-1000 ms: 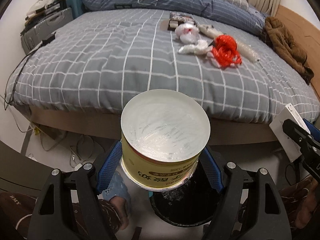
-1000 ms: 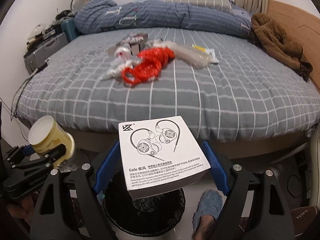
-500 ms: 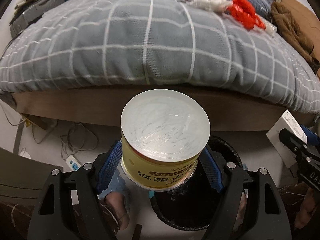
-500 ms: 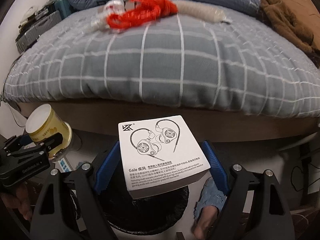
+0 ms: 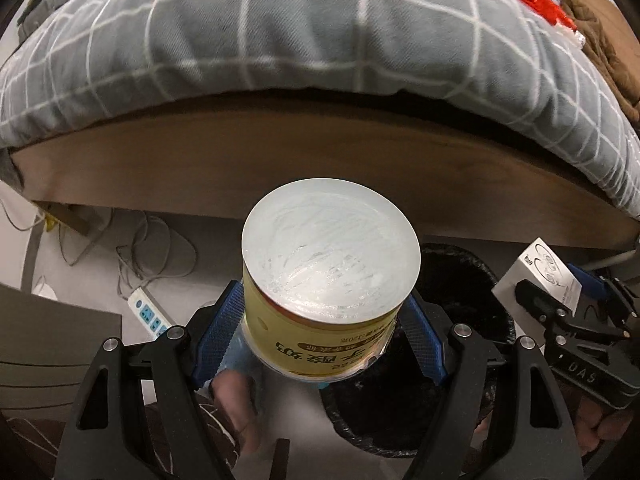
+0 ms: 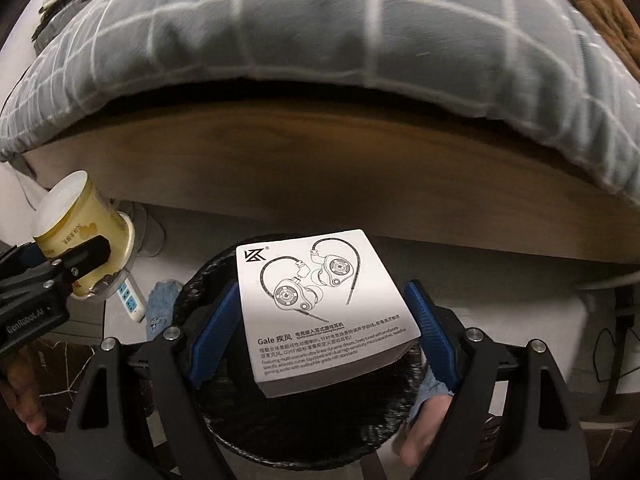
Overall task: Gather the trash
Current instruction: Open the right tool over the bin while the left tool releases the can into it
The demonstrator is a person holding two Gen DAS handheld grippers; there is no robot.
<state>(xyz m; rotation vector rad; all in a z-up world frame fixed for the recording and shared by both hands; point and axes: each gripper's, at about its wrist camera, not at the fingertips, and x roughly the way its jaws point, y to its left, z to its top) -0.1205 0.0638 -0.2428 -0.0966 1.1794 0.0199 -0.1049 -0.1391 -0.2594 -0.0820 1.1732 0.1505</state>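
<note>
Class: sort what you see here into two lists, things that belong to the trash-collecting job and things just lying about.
Belongs to the job:
yellow cup, held by the left gripper
earphone box, held by the right gripper
black bin

Just lying about:
power strip
brown garment
bed cover

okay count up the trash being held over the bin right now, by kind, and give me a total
Yellow yogurt cup: 1, in the left hand-held gripper
White earphone box: 1, in the right hand-held gripper
Total: 2, at the black trash bin

Home bedroom: checked-duvet bed (image 5: 320, 40), floor power strip (image 5: 150, 314).
</note>
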